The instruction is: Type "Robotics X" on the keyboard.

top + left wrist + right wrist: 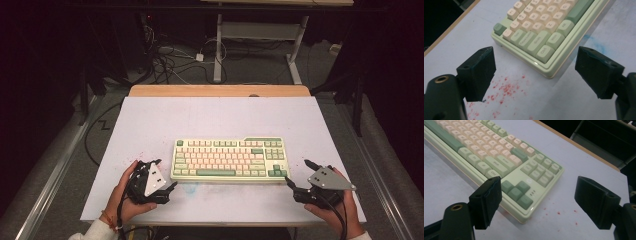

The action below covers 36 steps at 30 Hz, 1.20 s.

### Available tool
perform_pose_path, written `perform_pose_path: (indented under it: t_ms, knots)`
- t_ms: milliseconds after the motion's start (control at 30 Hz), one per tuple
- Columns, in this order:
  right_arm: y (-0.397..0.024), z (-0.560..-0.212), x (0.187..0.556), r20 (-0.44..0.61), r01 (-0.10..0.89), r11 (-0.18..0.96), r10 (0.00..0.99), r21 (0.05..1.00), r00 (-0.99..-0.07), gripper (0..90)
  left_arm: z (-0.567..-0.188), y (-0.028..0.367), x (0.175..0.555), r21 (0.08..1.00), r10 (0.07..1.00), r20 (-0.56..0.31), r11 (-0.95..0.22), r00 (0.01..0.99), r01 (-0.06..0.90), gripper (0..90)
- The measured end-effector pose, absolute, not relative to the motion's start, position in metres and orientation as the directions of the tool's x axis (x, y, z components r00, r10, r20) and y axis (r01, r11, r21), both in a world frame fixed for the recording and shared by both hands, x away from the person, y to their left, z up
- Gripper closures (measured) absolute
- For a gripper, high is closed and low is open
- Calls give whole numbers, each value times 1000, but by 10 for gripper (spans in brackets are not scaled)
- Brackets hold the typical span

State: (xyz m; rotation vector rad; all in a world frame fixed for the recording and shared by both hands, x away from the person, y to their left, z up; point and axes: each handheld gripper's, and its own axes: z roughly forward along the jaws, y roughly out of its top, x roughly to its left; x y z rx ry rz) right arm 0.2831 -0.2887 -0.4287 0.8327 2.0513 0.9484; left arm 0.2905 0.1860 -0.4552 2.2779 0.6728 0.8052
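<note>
We hold two tools over one tabletop (150,120). One keyboard (230,159) lies flat at its middle near the front edge, between the tools and touching neither. Our left tool (165,175) sits just off its left end, jaws spread and empty; our right tool (299,174) is near its right end, likewise released.

room dark | grey floor (65,165) | cables (167,62) | white desk frame (260,35) behind
</note>
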Motion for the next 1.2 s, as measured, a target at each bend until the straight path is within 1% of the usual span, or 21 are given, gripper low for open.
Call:
perform_pose_path:
  t_ms: [367,433,567,900,1200]
  knots:
    - [-310,-437,281,-305,305,491,814,816,-494,217,-467,207,291,679,658,336,-665,673,311,155]
    - [-313,-439,280,-299,313,483,821,818,-487,217,-470,212,293,683,673,316,-650,669,332,155]
    - [-320,-444,280,-289,333,472,833,816,-472,216,-474,218,294,678,682,302,-645,666,353,155]
    - [-331,-452,279,-283,361,464,846,809,-452,214,-481,228,289,671,698,281,-633,659,385,156]
    - [-328,-451,279,-288,349,470,839,811,-462,212,-479,227,285,682,699,288,-630,654,373,155]
